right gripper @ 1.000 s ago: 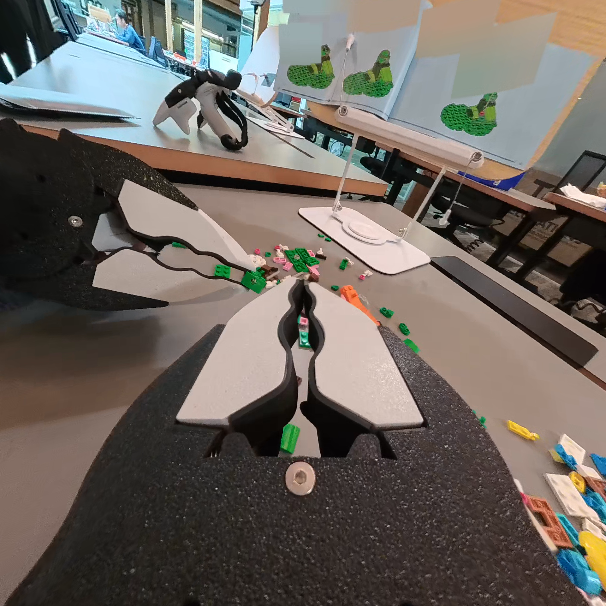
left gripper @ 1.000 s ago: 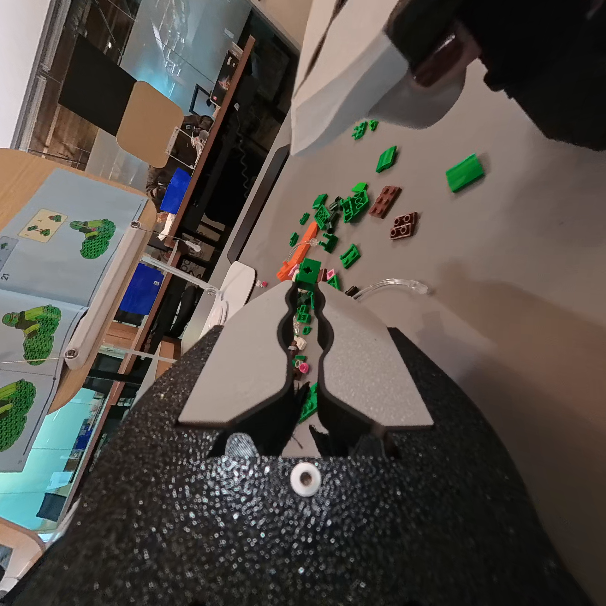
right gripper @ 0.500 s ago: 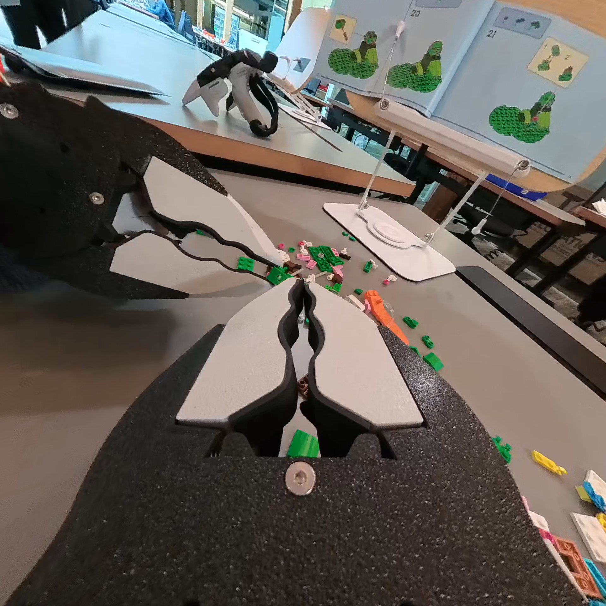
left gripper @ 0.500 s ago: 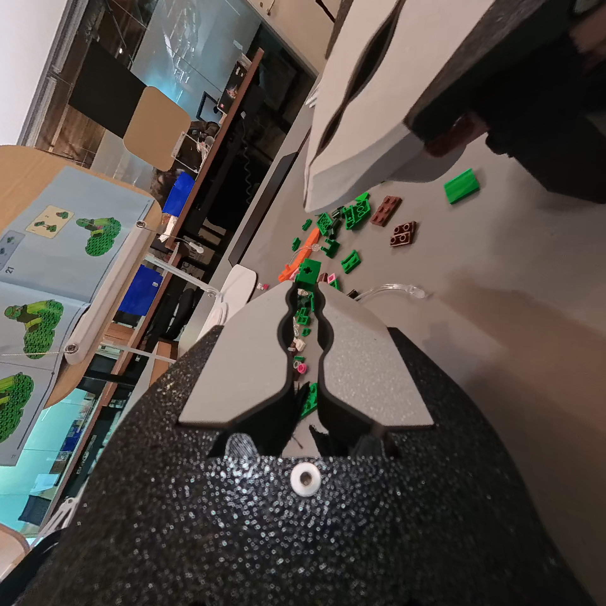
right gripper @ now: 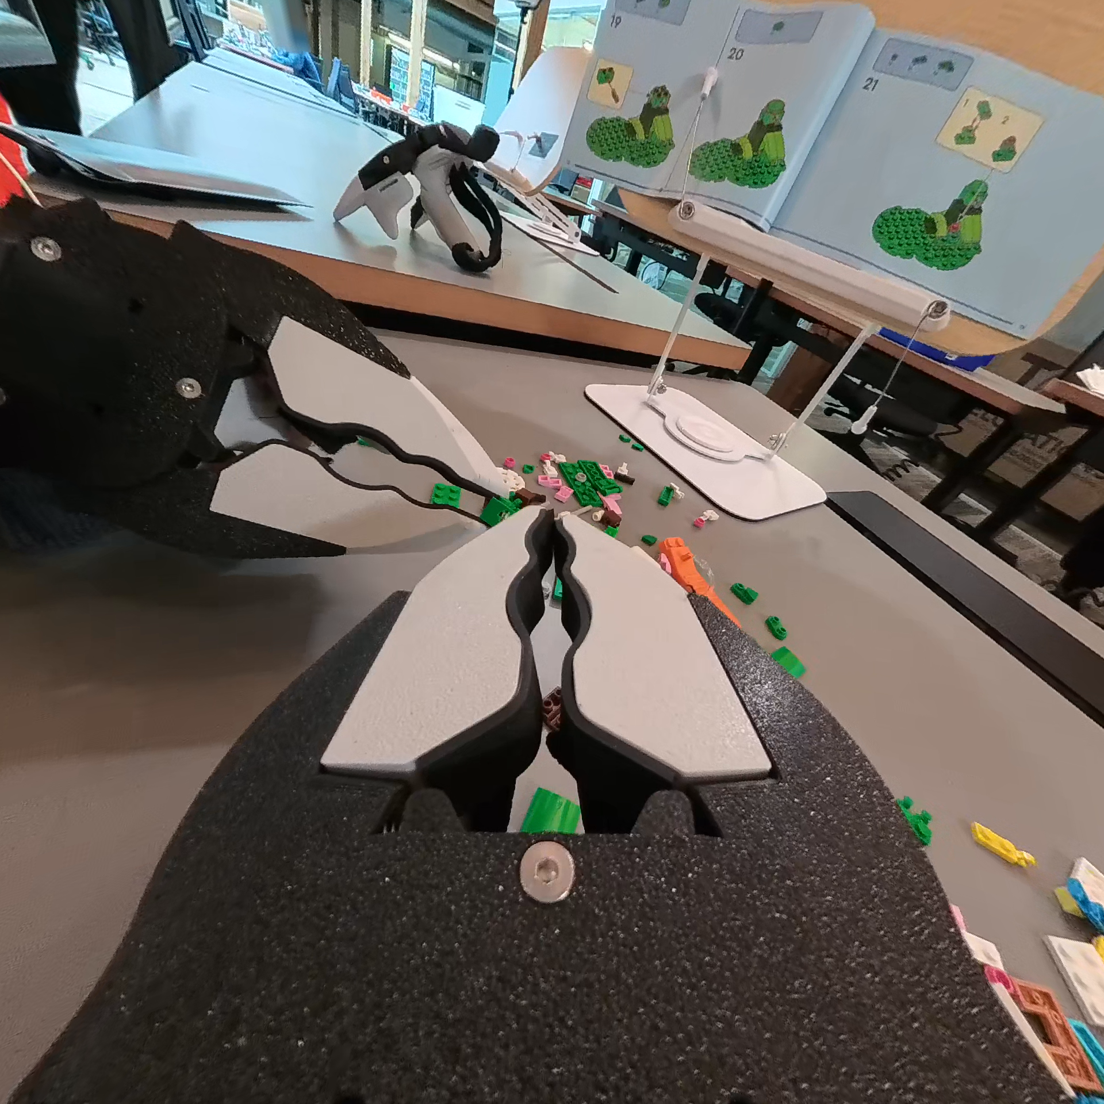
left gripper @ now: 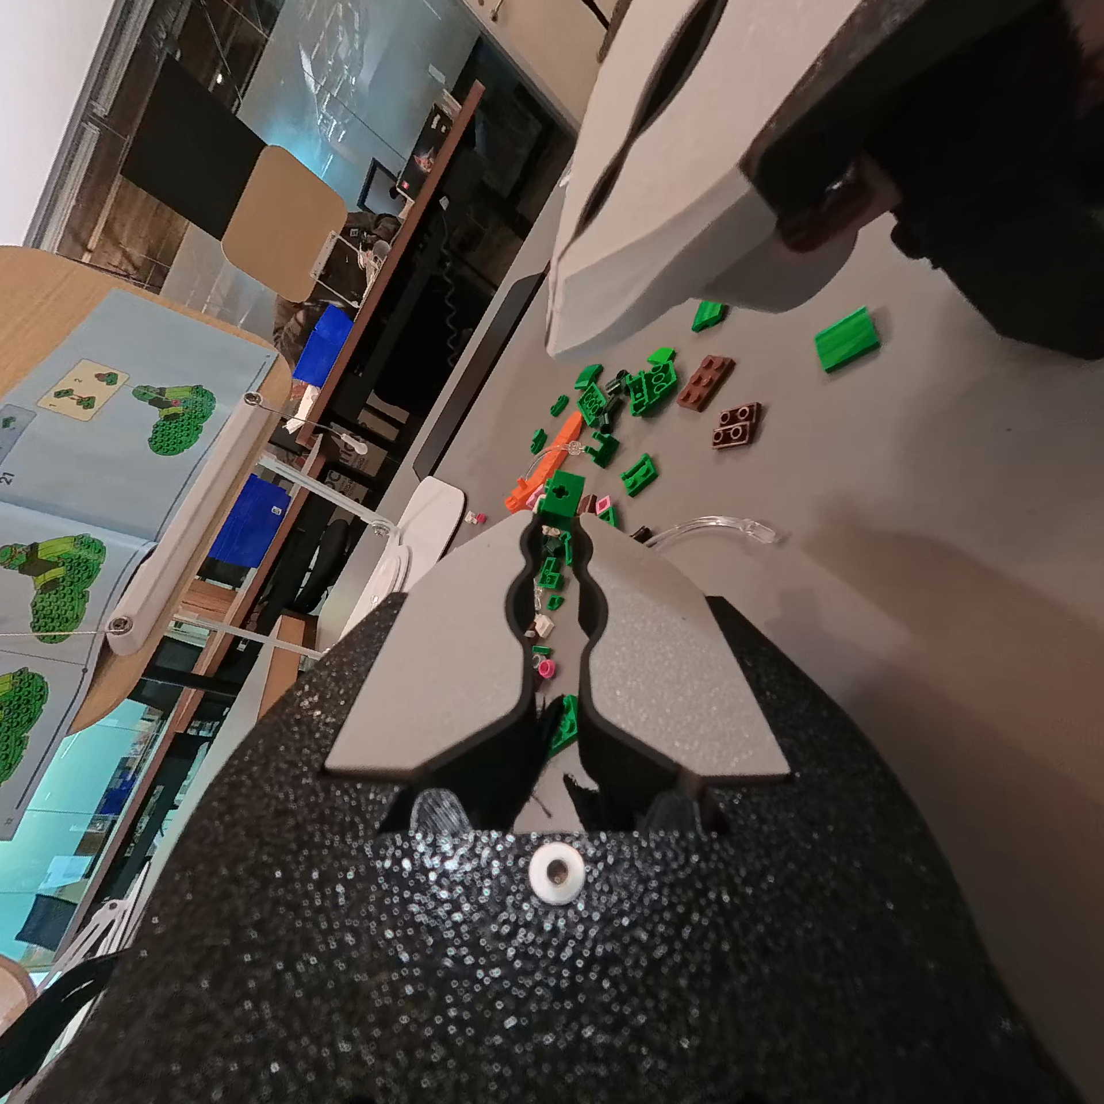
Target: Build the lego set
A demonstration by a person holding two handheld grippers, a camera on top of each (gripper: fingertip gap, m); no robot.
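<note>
While both tools hover over the grey surface (right gripper: 896, 705), the left hand-held gripper (left gripper: 554, 526) has its fingertips pinched on a small green brick (left gripper: 560, 492) with a cross-shaped hole in its face; the brick juts out just past the tips, above the scattered pile. Seen from the right wrist view, the same left hand-held gripper (right gripper: 499, 505) comes in from the left, tilted on its side, with the green piece (right gripper: 499, 509) at its tips, just beside the tips of the right tool.

On the right hand-held gripper (right gripper: 552, 518) the jaws stand nearly together, with only a thin slit between the tips. Nothing can be made out between them, though the view there is poor, so it is probably empty. Through the gap between its fingers a brown plate (right gripper: 552, 708) and a green tile (right gripper: 552, 812) show lying on the surface below.

Loose lego pieces (left gripper: 633, 394) lie ahead of the left tool: green plates, two brown plates (left gripper: 738, 425), a green tile (left gripper: 847, 340) set apart, an orange brick separator (left gripper: 546, 463) and a clear curved piece (left gripper: 717, 530). More coloured parts (right gripper: 1063, 980) lie at the right edge of the surface. An instruction booklet (right gripper: 836, 131) stands open on a white stand (right gripper: 705, 442) beyond the pile. Another grey-and-black handled tool (right gripper: 436, 191) rests on the next table.
</note>
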